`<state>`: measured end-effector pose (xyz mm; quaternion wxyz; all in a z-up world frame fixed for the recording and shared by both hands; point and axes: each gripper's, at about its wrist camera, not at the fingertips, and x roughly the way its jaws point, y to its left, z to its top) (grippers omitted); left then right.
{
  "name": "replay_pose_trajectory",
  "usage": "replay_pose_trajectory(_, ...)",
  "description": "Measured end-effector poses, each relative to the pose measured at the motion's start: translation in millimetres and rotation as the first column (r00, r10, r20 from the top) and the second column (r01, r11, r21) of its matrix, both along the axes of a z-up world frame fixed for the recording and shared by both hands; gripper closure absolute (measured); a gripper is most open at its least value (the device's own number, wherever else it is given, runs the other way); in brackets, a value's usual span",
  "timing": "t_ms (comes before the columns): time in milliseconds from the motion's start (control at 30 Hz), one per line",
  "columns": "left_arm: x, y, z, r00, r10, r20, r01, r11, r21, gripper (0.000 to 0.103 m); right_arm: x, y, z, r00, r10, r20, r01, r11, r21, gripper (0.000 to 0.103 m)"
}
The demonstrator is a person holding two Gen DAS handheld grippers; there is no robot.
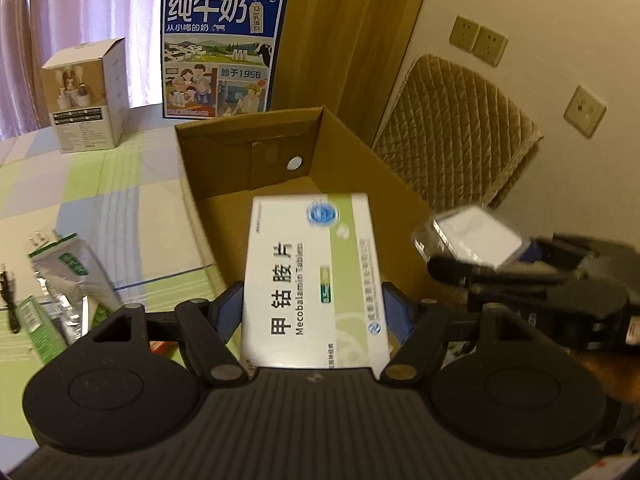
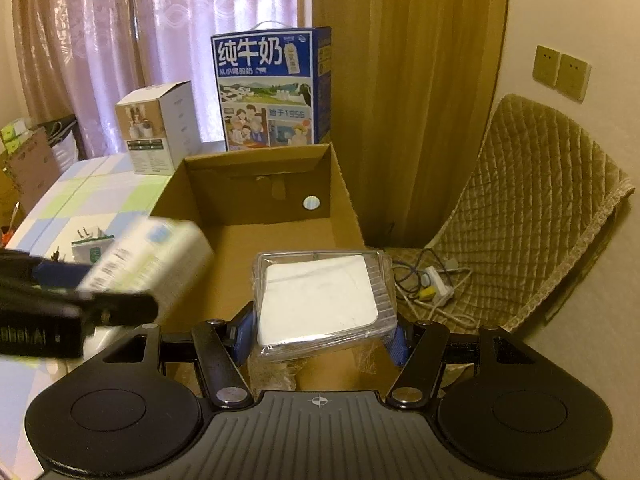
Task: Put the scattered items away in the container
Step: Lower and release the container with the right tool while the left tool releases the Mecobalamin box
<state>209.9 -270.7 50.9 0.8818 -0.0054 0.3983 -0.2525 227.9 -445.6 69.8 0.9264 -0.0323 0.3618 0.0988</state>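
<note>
My left gripper [image 1: 310, 308] is shut on a white and green medicine box [image 1: 316, 280] and holds it over the near edge of the open cardboard box [image 1: 248, 156]. My right gripper [image 2: 322, 330] is shut on a clear plastic-wrapped white pack [image 2: 320, 300], also held above the cardboard box [image 2: 260, 184]. Each gripper shows in the other's view: the right one with its pack [image 1: 476, 240] at my right, the left one with the medicine box [image 2: 148, 256] at my left. The cardboard box's floor looks bare.
Green and silver sachets [image 1: 68, 264] and a black cable [image 1: 10, 300] lie on the checked tablecloth [image 1: 120, 184] at left. A blue milk carton [image 1: 220, 48] and a white product box [image 1: 86, 92] stand behind. A quilted chair [image 2: 528, 208] with a power strip [image 2: 436, 284] is right.
</note>
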Motion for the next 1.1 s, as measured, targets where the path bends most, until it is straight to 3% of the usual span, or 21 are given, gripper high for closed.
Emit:
replay_pose_trajectory(633, -12.9, 43.2, -7.2, 0.997, 0.082, -0.001, -0.082, 0.997, 0.007, 0.033, 1.5, 15.7, -6.3, 0.999, 0.032, -0.002, -0.032, 0.999, 0.043, 0.043)
replay_pose_trajectory(700, -13.7, 46.1, -8.1, 0.996, 0.086, -0.005, -0.086, 0.996, 0.006, 0.033, 3.5, 17.6, -5.1, 0.999, 0.042, 0.016, -0.043, 0.997, 0.059, 0.039)
replay_pose_trajectory(767, -14.5, 49.0, -8.6, 0.996, 0.091, -0.006, -0.091, 0.996, 0.007, 0.033, 3.3, 17.5, -3.4, 0.999, 0.031, 0.037, -0.033, 0.997, 0.066, 0.023)
replay_pose_trajectory(1100, -29.0, 72.0, -7.4, 0.991, 0.132, -0.005, -0.132, 0.991, 0.004, 0.028, -19.3, 8.1, 3.4, 0.999, -0.027, 0.037, 0.022, 0.994, 0.111, 0.022)
